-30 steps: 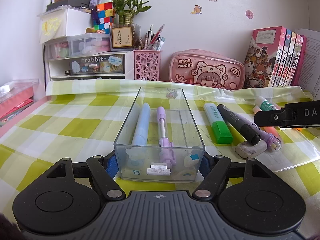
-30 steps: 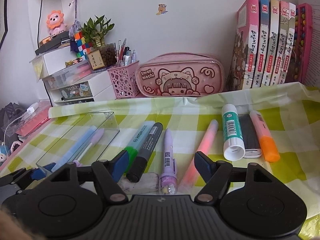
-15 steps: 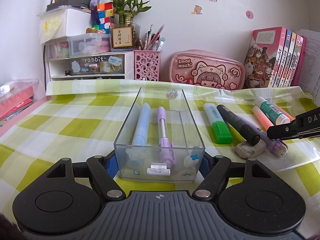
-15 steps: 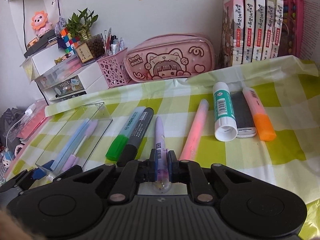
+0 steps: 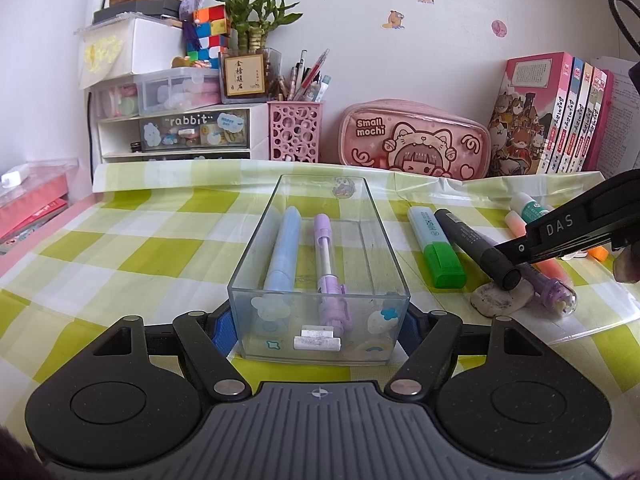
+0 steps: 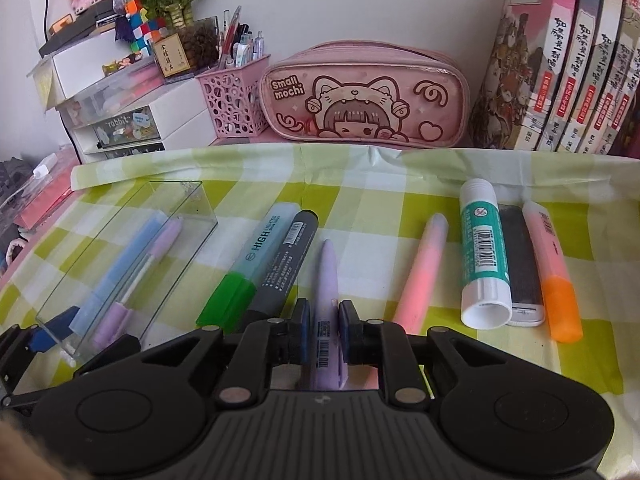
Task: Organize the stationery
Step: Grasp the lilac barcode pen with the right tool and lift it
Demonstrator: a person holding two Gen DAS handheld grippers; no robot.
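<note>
A clear, hard-walled plastic box (image 5: 320, 280), long and narrow with small cartoon stickers on its near end, sits on a glossy green-and-white checked tablecloth (image 5: 120, 248); the left gripper (image 5: 318, 326) pinches its near end, one blue pad against each side wall. Inside lie a smooth pale-blue pen (image 5: 284, 250) and a lilac pen (image 5: 326, 264) with a clear barrel, both running lengthwise away from the camera. The right gripper (image 6: 324, 330) is closed on a matte lilac pen (image 6: 326, 280) with a barcode label, its jaws pressed to the barrel; the pen's long axis points away toward the back wall, tapered tip farthest. It lies just right of a round black marker (image 6: 286, 260) and a flat green-capped highlighter (image 6: 248, 268) printed "HIGH". Further right are a pink pen (image 6: 424, 268), a glue stick (image 6: 482, 260) with a green barcoded label, and an orange-capped highlighter (image 6: 554, 272). Behind stands a shiny pink pencil case (image 6: 364, 100) reading "Small mochi", and a drawer (image 5: 196, 130) marked "rabbit".
</note>
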